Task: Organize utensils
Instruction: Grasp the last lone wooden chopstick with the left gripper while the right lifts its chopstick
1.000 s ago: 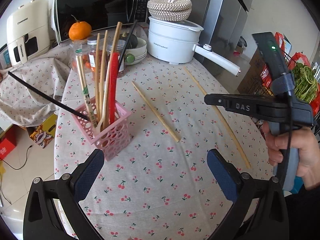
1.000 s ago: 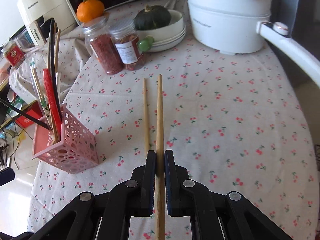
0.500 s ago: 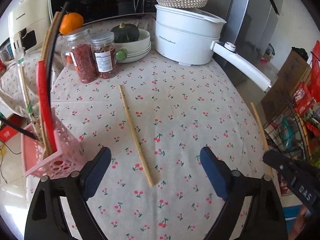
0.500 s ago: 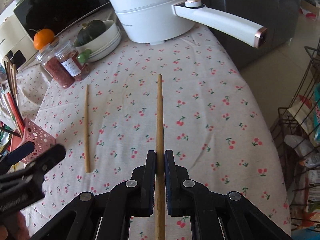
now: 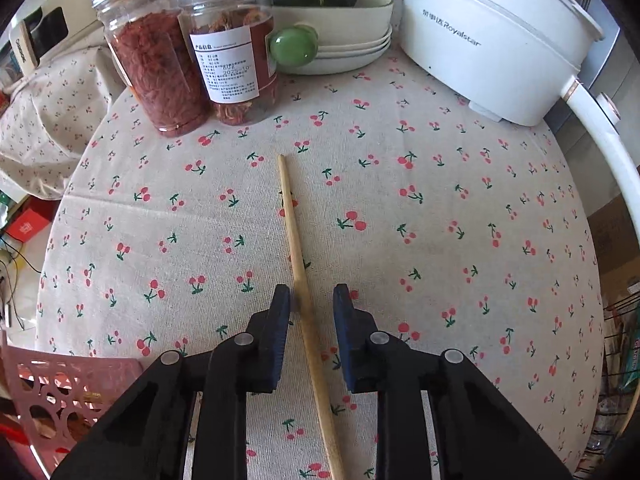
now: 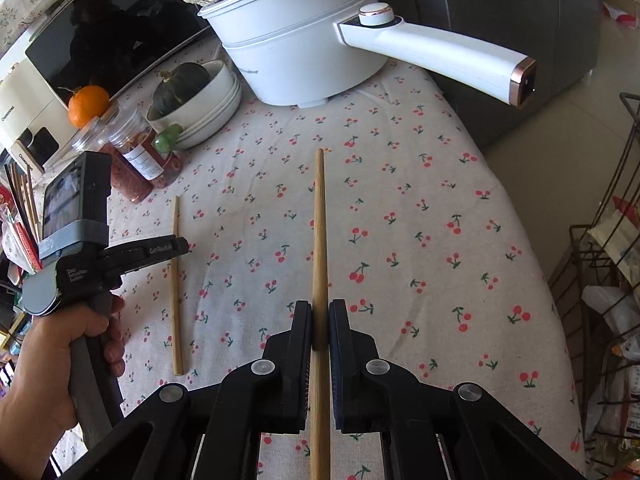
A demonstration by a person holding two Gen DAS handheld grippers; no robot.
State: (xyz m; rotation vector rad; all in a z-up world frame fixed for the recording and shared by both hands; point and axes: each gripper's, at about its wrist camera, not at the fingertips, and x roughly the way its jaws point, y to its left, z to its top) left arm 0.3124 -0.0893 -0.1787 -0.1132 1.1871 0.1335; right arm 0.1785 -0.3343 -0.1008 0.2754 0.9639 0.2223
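1. Left wrist view takes in the round table (image 5: 460,184) under its cherry-print cloth, spreading out ahead of the left gripper (image 5: 311,300).
2. Far ahead and to the right of that gripper sits the white electric pot (image 5: 492,52); in the right wrist view its long handle (image 6: 436,52) sticks out over the table edge.
3. Stacked white bowls (image 5: 352,44) holding a dark squash stand straight ahead of the left gripper, with two jars (image 5: 192,52) of red dried goods to their left.
4. A pink perforated holder (image 5: 60,388) sits low at the left gripper's left side.
5. The left gripper's jaws are closing around a wooden chopstick (image 5: 296,240) lying on the cloth; a gap shows on either side of it, so the pads are not yet pressing.
6. The right gripper (image 6: 320,316) is pinched tight on a second chopstick (image 6: 319,220), which points straight ahead, away from its fingers.
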